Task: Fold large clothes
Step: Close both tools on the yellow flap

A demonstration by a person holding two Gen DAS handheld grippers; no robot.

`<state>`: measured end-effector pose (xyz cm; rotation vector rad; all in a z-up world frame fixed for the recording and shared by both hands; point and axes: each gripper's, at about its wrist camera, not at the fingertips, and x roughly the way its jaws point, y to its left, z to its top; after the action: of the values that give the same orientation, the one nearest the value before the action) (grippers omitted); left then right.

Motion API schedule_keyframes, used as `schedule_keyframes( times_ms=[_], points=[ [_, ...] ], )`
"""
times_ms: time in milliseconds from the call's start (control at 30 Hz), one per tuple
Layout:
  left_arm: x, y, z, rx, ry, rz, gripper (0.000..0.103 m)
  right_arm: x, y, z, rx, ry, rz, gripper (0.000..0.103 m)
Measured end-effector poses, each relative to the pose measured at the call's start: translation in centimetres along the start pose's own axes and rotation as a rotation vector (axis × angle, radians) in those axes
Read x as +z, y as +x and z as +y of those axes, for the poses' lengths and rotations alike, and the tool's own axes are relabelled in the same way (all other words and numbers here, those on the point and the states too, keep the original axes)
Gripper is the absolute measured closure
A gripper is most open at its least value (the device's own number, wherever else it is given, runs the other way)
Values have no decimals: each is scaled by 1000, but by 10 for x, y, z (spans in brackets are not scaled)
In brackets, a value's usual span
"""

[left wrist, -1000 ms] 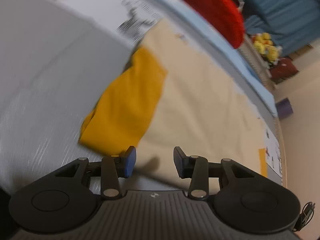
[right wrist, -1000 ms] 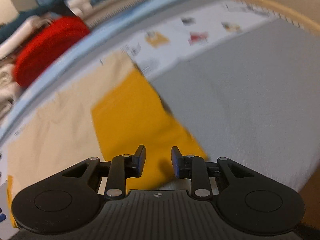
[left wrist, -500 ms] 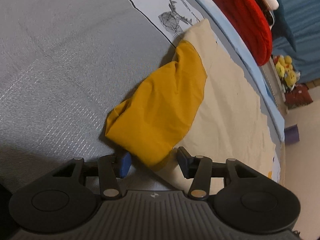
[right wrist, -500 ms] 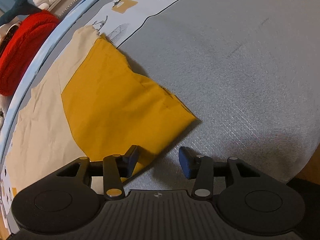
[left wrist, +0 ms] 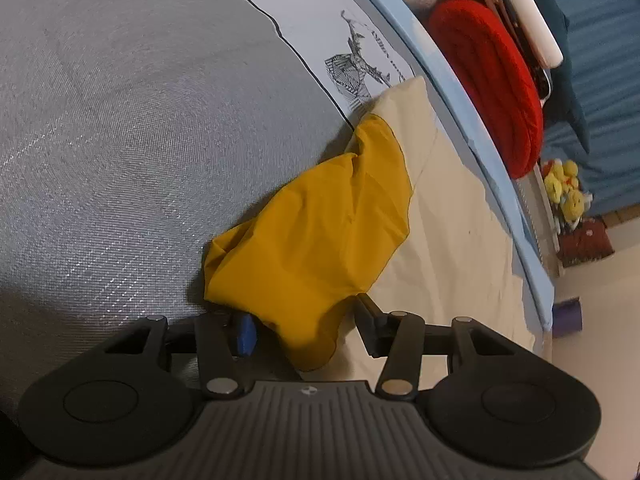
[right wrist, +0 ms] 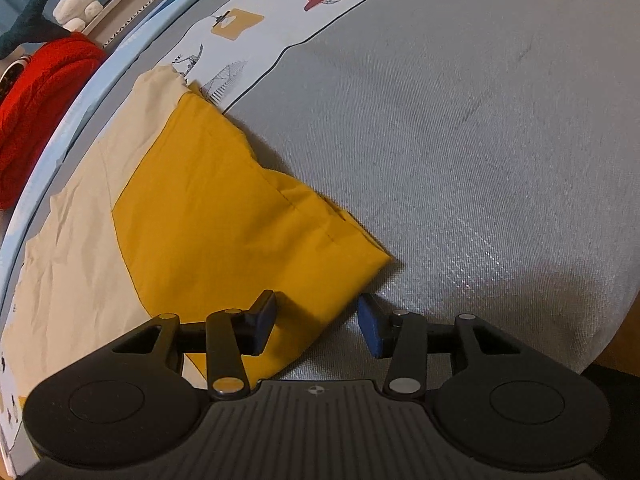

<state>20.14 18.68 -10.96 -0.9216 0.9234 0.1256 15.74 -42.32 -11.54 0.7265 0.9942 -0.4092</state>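
Grey bedspread (right wrist: 460, 140) fills most of both views, with a red pile (left wrist: 492, 80) and soft toys beyond the bed's edge. On the bed lies the garment (right wrist: 72, 240), cream with a yellow sleeve (right wrist: 224, 224) folded across it, the cuff end nearest both cameras. Left tongs (left wrist: 306, 326) stand half-wide astride one cuff corner; right tongs (right wrist: 316, 320), which have just been narrowing, straddle the other corner, pads not yet pressing. Judging by this, folding is at an early stage: one sleeve is being handled, and the body folds remain.
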Motion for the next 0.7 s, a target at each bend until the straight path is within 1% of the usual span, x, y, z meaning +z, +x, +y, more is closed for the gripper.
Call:
schedule_keyframes(
  times_ms=[67,100,167,233,267,300,400,500,633,700],
  points=[
    [1,1,0,0,-10,-6,49,1,0,0,-9,-2,-12,74],
    [1,1,-1,1,-11,-8,49,1,0,0,-12,-1,-14,77],
    [1,2,-3,7,-4,-12,50,1,0,0,-12,4,-18,89],
    [0,1,-6,15,19,-17,60,2,-1,1,-6,0,-21,95],
    [1,0,-8,19,32,-23,75,2,-1,2,-5,-6,-25,97],
    [2,-2,-8,24,46,-29,84,2,-1,4,-6,-11,-29,97],
    [5,-11,-12,17,71,-39,95,3,-4,5,-3,-9,-38,100],
    [4,-26,-16,-8,96,-63,98,2,-14,8,4,-22,-64,100],
    [6,-50,-16,-48,111,-71,99,-1,-31,17,-6,-80,-89,100],
    [6,-62,-13,-41,116,-66,99,-4,-42,20,0,-91,-107,101]
  ],
)
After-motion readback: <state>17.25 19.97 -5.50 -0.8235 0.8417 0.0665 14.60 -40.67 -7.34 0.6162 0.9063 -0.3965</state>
